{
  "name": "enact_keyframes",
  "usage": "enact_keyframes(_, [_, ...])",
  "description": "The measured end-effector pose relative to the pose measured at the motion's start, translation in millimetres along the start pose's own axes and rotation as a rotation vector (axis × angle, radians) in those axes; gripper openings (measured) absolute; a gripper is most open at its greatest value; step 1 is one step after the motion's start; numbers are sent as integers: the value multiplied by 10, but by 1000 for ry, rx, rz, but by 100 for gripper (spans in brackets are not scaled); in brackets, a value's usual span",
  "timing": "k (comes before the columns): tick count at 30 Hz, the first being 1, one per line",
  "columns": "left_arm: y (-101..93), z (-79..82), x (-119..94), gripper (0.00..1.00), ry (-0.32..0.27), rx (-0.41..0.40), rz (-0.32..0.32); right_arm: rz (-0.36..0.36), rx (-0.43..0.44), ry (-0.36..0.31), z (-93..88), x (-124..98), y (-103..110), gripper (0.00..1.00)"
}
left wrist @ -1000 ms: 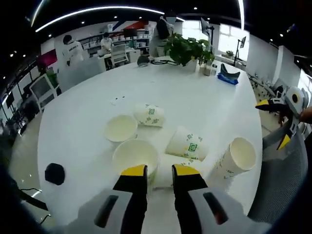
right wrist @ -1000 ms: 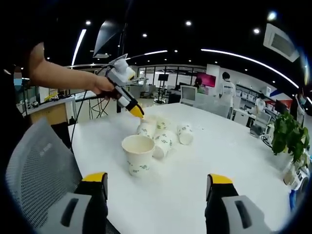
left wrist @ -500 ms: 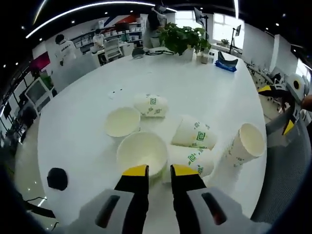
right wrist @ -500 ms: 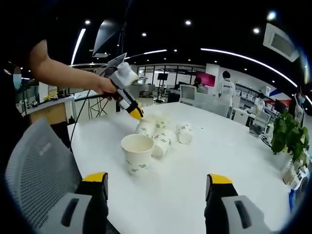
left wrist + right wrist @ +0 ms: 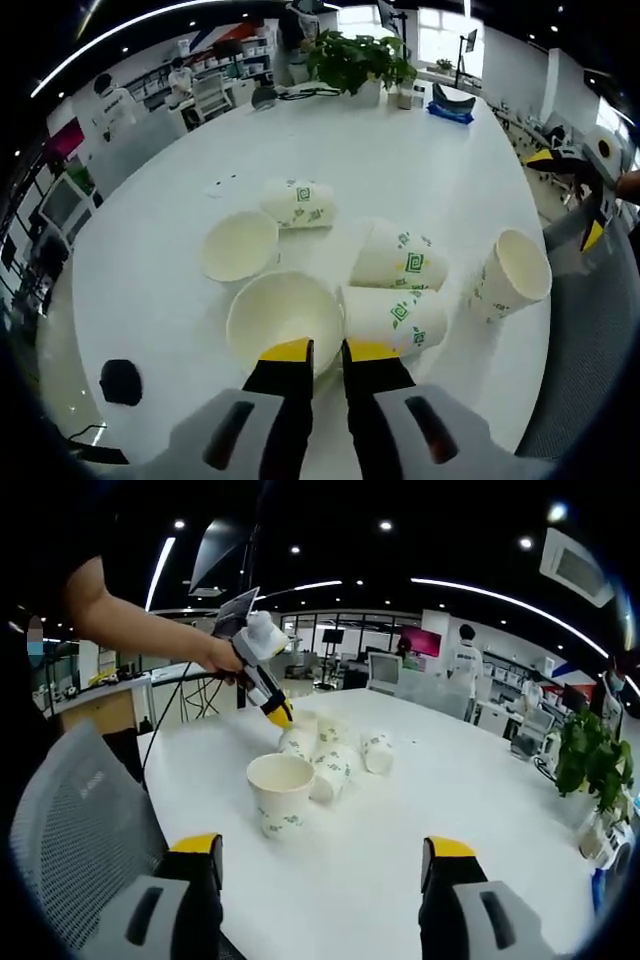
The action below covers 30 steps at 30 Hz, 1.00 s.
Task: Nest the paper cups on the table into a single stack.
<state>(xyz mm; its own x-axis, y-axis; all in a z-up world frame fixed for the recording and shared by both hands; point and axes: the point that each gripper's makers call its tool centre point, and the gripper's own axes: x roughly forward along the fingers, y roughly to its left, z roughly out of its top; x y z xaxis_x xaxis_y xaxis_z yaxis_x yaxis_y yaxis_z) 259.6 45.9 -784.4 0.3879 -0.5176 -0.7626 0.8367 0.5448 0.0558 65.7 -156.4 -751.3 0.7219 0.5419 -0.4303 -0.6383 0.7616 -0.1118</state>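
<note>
Five white cups (image 5: 397, 320) with green logos cluster on the table (image 5: 470, 190).
Left gripper (image 5: 318, 350), jaws nearly closed, perhaps pinches the 6 o'clock cup's rim; right gripper (image 5: 318, 848) gapes empty.

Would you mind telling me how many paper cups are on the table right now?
5: two upright, one by the left gripper's tips and one beyond it; three on their sides, far, middle, near. A sixth stands apart, so 6.
</note>
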Motion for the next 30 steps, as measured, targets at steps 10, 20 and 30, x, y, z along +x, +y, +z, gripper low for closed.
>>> enact_keyframes(10, [25,-36,18,0,11,-10,7,-4,0,2,8,-4,-5,81])
enact_keyframes(20, [97,-51,-42,0,4,-35,42,-3,5,-4,26,-11,-6,81])
enact_keyframes(30, [67,-37,-186,0,-19,-56,53,-2,7,-8,21,-11,-15,81])
